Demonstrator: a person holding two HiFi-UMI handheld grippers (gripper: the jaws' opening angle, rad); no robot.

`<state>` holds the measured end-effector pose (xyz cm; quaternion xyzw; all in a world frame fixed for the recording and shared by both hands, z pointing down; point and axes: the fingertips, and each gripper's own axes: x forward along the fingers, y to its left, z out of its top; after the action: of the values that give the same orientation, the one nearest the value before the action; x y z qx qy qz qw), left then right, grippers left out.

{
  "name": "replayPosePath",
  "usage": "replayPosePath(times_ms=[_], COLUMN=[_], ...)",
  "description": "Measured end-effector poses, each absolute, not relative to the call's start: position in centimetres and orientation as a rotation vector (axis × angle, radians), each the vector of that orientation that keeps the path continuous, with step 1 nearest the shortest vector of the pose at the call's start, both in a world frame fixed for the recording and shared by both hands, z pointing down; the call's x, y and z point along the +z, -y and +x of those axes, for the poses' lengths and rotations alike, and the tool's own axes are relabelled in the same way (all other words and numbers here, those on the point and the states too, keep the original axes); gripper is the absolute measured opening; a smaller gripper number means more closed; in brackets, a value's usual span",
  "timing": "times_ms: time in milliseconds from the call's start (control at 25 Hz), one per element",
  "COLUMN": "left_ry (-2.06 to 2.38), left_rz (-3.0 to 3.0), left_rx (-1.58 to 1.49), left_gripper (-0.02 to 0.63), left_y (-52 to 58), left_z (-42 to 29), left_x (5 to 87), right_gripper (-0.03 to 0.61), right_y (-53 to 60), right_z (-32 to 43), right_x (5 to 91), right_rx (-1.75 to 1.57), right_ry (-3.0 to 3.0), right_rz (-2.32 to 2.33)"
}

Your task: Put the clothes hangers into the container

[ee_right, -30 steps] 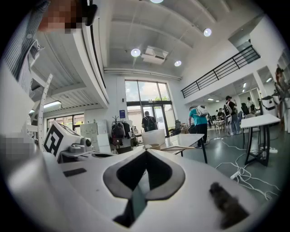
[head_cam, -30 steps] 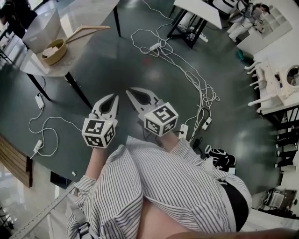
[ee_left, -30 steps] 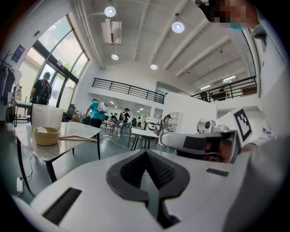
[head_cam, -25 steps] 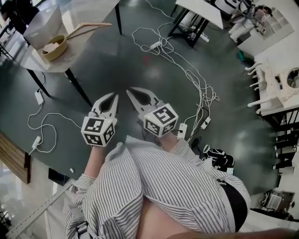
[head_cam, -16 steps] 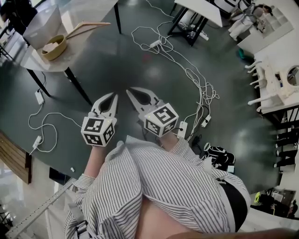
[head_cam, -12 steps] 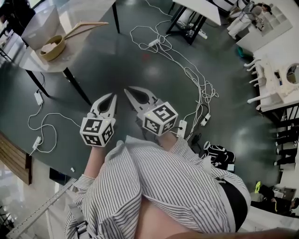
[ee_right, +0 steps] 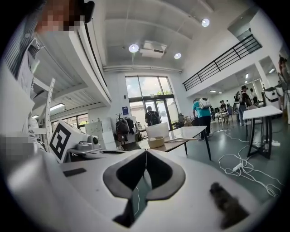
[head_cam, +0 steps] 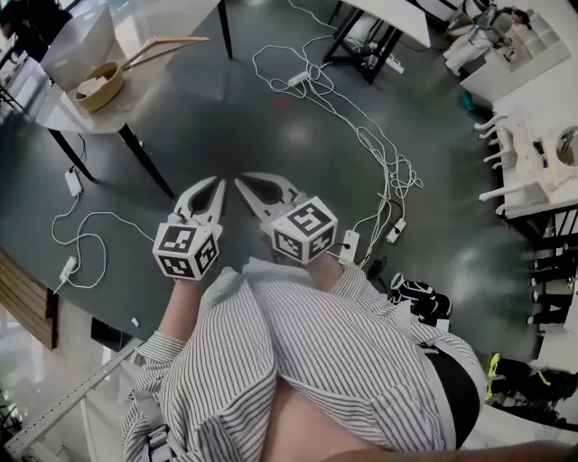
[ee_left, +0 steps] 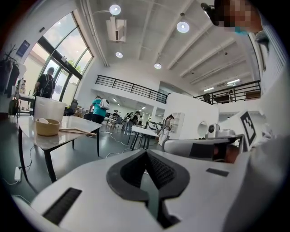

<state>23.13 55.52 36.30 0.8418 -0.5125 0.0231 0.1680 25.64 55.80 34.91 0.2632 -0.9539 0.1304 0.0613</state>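
Observation:
Wooden clothes hangers (head_cam: 167, 45) lie on a pale table (head_cam: 176, 16) at the upper left of the head view, beside a tan bowl (head_cam: 97, 83) and a translucent container (head_cam: 79, 38). My left gripper (head_cam: 219, 181) and right gripper (head_cam: 238, 180) hang side by side over the dark floor, well short of that table. Both are shut with nothing between the jaws. The left gripper view has its gripper (ee_left: 146, 151) aimed past the table, with the hangers (ee_left: 77, 131) and container (ee_left: 49, 108) at its left. Beyond the right gripper (ee_right: 146, 152), its own view shows the container (ee_right: 157, 130) and hangers (ee_right: 181, 139).
White cables (head_cam: 361, 135) snake over the floor to a power strip (head_cam: 348, 245) near my right side. A black bag (head_cam: 420, 298) lies at my right. White tables (head_cam: 388, 18) and white furniture (head_cam: 533, 153) stand at the right. People move about in the background.
My right gripper has drifted slightly left, closer to the left gripper. The left one has kept still. Both stay shut and empty.

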Motion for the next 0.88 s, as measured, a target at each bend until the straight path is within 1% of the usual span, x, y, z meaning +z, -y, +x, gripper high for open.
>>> replayPosePath(times_ms=[240,400,680,880], left_ry=[1.455,1.481,1.497,1.492], left_rz=[2.353,2.336,2.317,2.300], left_rx=[-0.028,-0.043,-0.048,-0.070], left_gripper=[0.011,0.011,0.011,0.011], left_y=[-54.7,-53.4,-49.0,-43.9], left_z=[24.6,24.2,21.3,18.4], left_x=[36.3,36.2,36.8,37.3], right_gripper=[0.015,0.015,0.015,0.015], right_y=[-54.0,-52.0,-46.8,-42.2], right_z=[27.3,27.7,26.5,23.2], right_x=[35.2,35.2,35.5,36.1], right_rx=[0.346,0.353,0.405,0.385], right_ry=[2.865,2.866,2.871,2.853], right_rz=[0.786,0.821,0.848,0.839])
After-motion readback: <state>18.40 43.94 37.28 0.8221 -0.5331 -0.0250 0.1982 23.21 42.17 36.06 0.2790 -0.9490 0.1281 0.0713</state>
